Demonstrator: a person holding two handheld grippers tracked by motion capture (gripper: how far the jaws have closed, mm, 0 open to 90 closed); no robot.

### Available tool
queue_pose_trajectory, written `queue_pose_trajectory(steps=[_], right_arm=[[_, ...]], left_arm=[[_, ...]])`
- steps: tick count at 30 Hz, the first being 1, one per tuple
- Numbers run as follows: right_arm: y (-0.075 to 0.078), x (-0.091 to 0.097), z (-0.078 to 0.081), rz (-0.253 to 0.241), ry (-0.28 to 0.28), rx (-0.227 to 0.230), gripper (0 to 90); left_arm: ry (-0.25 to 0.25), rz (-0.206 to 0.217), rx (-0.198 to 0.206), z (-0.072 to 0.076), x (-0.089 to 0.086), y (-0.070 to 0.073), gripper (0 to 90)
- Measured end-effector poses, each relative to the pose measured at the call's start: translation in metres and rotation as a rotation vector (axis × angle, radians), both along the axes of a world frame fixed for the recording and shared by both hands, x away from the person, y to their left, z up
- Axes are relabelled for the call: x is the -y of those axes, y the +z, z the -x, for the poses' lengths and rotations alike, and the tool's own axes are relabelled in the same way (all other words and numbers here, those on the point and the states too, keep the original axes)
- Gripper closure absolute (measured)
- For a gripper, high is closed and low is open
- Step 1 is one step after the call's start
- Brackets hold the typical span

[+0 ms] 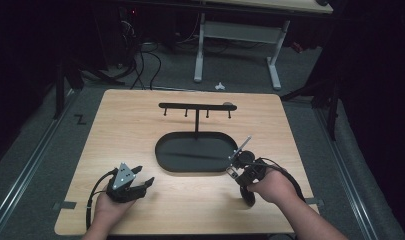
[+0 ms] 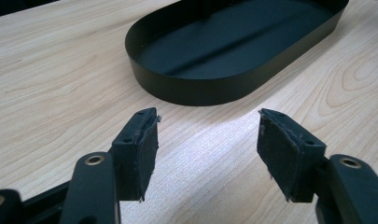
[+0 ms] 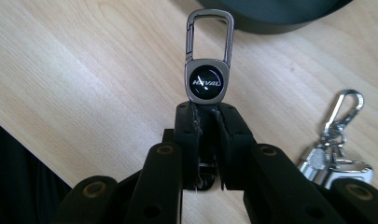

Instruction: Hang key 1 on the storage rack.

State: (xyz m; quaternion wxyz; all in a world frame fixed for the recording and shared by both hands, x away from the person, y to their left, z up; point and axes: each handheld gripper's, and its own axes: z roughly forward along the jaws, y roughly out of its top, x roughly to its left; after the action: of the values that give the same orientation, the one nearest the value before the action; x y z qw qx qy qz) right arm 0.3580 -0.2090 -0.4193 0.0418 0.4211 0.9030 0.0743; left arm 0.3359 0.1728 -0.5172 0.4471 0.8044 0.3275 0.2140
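**Keychain gripped, hanging pending**

Left of the oval tray, the left gripper is held released, nothing between the jaws. At the tray's right rim, the keychain is clamped in the right gripper. Next move is judged to be hooking its carabiner onto the hook rack behind the tray, with careful alignment

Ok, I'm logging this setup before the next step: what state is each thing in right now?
Grey metal carabiner keychain: clamped upright in the right gripper, above the table.
Silver key bunch: lying loose on the wooden table.
Black oval tray: empty.
Black hook rack: upright, hooks bare.
Left gripper: fingers open, holding nothing.
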Motion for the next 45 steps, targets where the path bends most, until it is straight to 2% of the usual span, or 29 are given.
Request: queue_pose_trajectory(steps=[2, 5, 10, 11, 19, 24, 28, 30, 33, 38, 39, 45], right_arm=[[0.003, 0.002, -0.001, -0.008, 0.013, 0.011, 80.3], [0.013, 0.004, -0.001, -0.031, -0.025, 0.021, 80.3], [0.019, 0.005, -0.003, -0.053, -0.036, 0.028, 80.4], [0.020, 0.007, -0.006, -0.060, -0.012, 0.042, 80.3], [0.029, 0.006, -0.014, -0.081, -0.026, 0.058, 80.3], [0.038, 0.000, -0.018, -0.095, -0.033, 0.065, 80.4], [0.041, -0.005, -0.021, -0.104, -0.013, 0.057, 80.4], [0.045, -0.008, -0.028, -0.099, -0.005, 0.070, 80.4], [0.047, -0.010, -0.035, -0.103, -0.002, 0.087, 80.4], [0.051, -0.016, -0.041, -0.107, 0.005, 0.097, 80.4], [0.055, -0.019, -0.044, -0.127, -0.007, 0.099, 80.4], [0.066, -0.028, -0.054, -0.141, -0.003, 0.124, 80.4]], left_arm=[[0.002, 0.002, 0.003, 0.000, 0.000, 0.000, 38.7], [-0.001, -0.002, 0.002, 0.000, 0.000, 0.000, 38.7], [-0.003, 0.001, 0.003, 0.000, 0.000, 0.000, 38.6], [-0.004, -0.001, 0.004, 0.000, 0.001, 0.000, 38.6], [-0.016, -0.011, 0.001, -0.001, 0.002, -0.001, 38.6], [-0.013, 0.004, 0.001, -0.001, 0.003, 0.000, 38.5], [-0.006, 0.016, 0.002, -0.001, 0.001, 0.003, 38.0], [0.008, 0.033, 0.010, -0.002, 0.000, 0.004, 37.8], [0.008, 0.012, 0.007, -0.002, 0.002, 0.003, 37.4], [0.002, 0.008, 0.002, 0.000, 0.000, 0.000, 37.1], [0.001, 0.003, 0.000, 0.001, -0.001, 0.000, 37.0], [0.009, 0.001, 0.003, 0.004, -0.007, 0.000, 36.8]])
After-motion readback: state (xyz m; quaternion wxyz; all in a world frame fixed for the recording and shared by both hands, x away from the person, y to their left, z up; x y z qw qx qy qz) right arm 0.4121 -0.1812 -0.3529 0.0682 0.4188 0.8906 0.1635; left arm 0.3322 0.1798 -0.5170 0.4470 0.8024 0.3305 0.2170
